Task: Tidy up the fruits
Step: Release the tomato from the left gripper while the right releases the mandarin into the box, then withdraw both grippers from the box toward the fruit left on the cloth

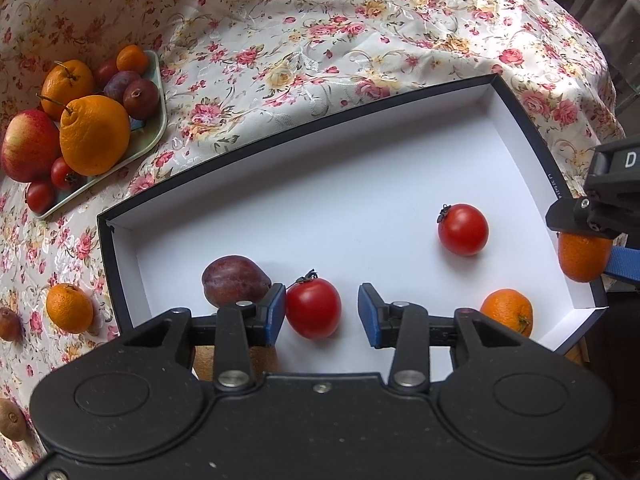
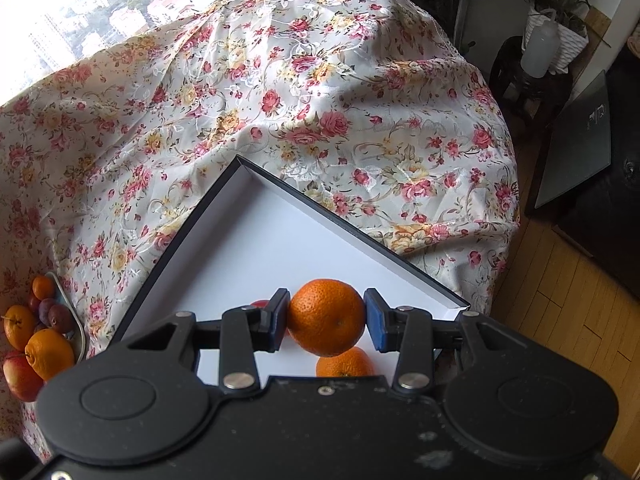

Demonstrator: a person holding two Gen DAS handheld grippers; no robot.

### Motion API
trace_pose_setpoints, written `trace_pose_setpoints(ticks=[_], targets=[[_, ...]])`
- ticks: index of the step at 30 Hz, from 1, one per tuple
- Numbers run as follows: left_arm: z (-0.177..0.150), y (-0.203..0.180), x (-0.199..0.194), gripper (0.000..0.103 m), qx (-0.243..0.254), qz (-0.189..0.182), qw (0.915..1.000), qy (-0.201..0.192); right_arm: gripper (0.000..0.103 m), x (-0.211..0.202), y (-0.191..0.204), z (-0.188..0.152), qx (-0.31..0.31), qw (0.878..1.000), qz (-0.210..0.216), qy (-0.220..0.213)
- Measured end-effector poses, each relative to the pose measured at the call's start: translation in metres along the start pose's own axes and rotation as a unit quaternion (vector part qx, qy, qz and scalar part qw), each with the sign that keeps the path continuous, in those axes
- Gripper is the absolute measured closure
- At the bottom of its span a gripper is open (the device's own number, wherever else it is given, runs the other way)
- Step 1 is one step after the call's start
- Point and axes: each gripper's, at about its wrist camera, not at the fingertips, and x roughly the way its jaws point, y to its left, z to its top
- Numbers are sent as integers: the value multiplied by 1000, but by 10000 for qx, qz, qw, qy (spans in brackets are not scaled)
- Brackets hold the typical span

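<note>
Far half of the white box (image 1: 360,168) floor lay open. Near half was obstructed by plum (image 1: 235,285), two tomatoes (image 1: 313,308) and mandarin (image 1: 507,311).

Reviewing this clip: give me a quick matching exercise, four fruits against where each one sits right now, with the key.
Things:
1. plum
2. tomato with the nearer stem
3. mandarin seen from the right wrist
4. apple

Places:
A. clamped in the right gripper above the box
B. on the box floor, between the open pads of the left gripper
C. on the green tray, at its near left end
D. on the box floor, just left of the left gripper's left finger

Pairs: 1-D, 2-B, 3-A, 4-C
</note>
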Motion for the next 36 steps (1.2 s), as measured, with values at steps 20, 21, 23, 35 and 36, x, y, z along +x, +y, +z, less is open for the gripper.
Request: trace_pose_setpoints(ticks=[20, 21, 23, 35, 36], targets=[[-1, 0, -2, 53, -19, -94, 10000, -7, 60, -7, 4, -1, -7, 9996, -5, -266], [-1, 0, -2, 53, -23, -105, 9999, -10, 60, -7, 4, -1, -34, 9997, 5, -254], [-1, 0, -3, 53, -29, -123, 9999, -8, 60, -7, 6, -2, -85, 9997, -7, -237], [-2, 12, -20, 53, -92, -214, 9993, -288, 60, -12, 8, -4, 68, 9997, -30, -230], [-2, 14, -22, 53, -100, -200, 9993, -315, 60, -13, 11, -5, 52, 9997, -19, -240]])
